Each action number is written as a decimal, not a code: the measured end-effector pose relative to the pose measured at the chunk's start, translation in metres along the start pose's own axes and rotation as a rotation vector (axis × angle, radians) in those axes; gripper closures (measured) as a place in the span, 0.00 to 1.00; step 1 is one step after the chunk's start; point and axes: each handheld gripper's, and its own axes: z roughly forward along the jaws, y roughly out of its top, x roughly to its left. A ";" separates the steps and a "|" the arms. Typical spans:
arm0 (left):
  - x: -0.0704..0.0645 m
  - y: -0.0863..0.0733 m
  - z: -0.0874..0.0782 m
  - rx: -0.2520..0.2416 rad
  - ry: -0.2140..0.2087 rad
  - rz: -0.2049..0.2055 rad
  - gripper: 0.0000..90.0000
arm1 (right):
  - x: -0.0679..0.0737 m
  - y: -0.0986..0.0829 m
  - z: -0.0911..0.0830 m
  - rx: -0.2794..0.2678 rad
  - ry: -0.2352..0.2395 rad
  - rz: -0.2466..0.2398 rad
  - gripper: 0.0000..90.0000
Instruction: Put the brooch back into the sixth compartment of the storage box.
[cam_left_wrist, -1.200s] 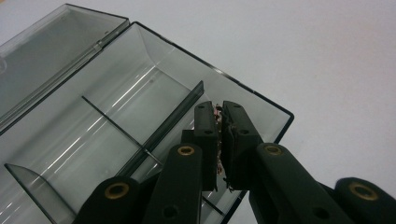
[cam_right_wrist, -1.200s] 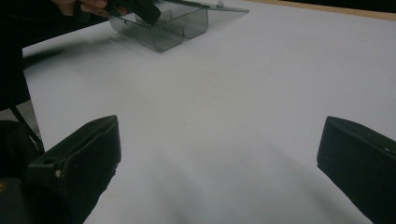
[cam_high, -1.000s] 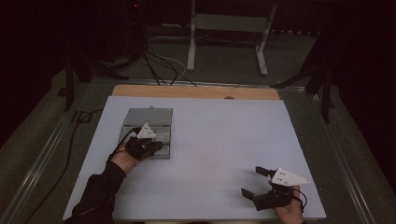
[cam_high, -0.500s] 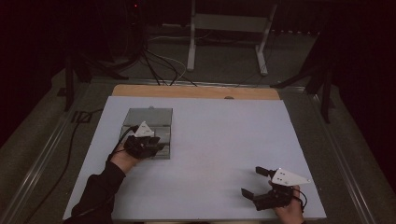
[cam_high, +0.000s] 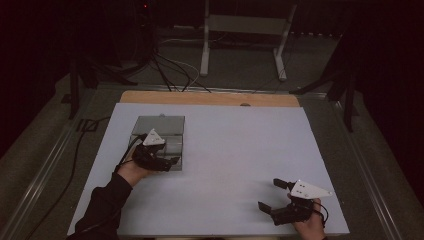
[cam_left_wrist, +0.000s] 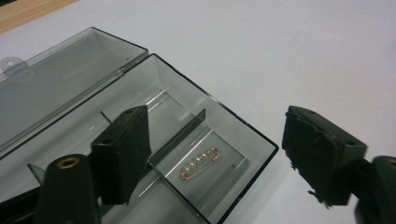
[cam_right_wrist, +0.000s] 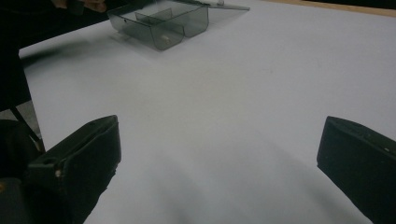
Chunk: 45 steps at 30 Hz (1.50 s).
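Note:
A smoky clear plastic box lies open on the left of the white table, its lid folded flat on the far side. Thin dividers split it into compartments. In the end compartment rests a small gold pin set with pale beads. My left gripper hovers over the box's near end and stands open; in the left gripper view one jaw is above the box and the other is past its end wall, with the pin between them below. My right gripper stands wide open near the front right corner, holding nothing, and its own view shows the box far off.
The white sheet covers the table, and a wooden strip runs along its far edge. A metal stand and cables sit on the floor behind. A cable trails down the left side.
The left gripper has shifted only slightly over the box's near end. The right gripper has stayed where it was.

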 end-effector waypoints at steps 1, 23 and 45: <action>0.000 0.001 -0.001 0.000 0.005 -0.005 0.25 | 0.000 0.000 0.000 0.000 0.000 0.000 0.00; 0.001 0.004 -0.031 -0.111 -0.156 -0.061 0.01 | 0.000 0.001 0.000 -0.003 -0.001 0.000 0.00; -0.015 -0.036 -0.056 -0.172 -0.190 -0.019 0.01 | -0.001 0.001 0.001 0.005 -0.006 0.000 0.00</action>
